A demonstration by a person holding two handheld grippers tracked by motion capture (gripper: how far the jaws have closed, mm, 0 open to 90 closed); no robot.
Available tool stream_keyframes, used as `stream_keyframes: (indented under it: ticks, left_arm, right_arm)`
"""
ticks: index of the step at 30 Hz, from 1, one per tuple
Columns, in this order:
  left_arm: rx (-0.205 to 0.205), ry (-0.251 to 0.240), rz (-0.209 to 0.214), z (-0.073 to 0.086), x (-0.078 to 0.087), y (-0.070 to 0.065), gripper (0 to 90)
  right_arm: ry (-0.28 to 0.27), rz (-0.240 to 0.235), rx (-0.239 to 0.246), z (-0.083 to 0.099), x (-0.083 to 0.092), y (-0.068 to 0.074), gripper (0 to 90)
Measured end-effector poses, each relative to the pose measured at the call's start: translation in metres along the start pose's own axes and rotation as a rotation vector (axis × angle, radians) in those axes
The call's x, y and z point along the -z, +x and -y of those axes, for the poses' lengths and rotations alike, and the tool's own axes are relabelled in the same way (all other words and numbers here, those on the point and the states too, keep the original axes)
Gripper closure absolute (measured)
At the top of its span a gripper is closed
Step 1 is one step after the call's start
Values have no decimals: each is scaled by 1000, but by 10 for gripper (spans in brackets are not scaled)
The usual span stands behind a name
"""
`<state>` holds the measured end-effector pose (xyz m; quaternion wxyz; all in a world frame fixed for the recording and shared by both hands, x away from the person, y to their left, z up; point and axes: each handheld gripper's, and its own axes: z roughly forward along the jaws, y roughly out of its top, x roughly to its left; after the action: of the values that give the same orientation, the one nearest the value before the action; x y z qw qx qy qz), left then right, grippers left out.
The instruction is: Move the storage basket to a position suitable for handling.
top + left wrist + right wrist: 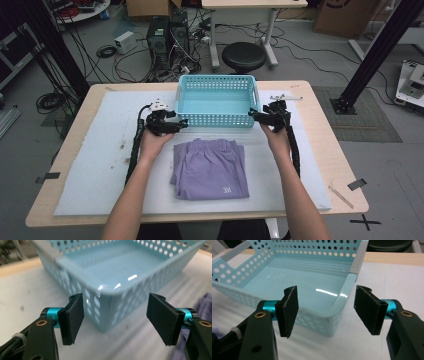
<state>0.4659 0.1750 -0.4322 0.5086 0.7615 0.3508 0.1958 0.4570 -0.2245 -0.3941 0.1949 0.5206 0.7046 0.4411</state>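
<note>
Basket point(217, 100): I counted one, pale blue plastic, perforated walls, empty, at the far middle of the surface point(85, 170). One folded purple garment point(210, 167) lay nearer. Left gripper point(115, 318) and right gripper point(325, 313) each faced a near corner, fingers apart, gripping nothing.

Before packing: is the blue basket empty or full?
Empty: the blue basket shows a bare, shiny floor in both gripper views; the folded purple garment lies outside.
</note>
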Motion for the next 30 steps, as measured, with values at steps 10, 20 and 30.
stream_keyframes:
  ticks: [10,20,30]
  left_arm:
    - [-1,-17,20,2,2,4,391]
    - [-13,22,4,1,19,5,395]
    - [-33,-22,-18,27,61,-3,429]
  right_arm:
    - [51,45,-18,-5,-12,0,513]
    - [61,57,18,-4,-13,15,515]
    - [75,1,77,8,-3,43,522]
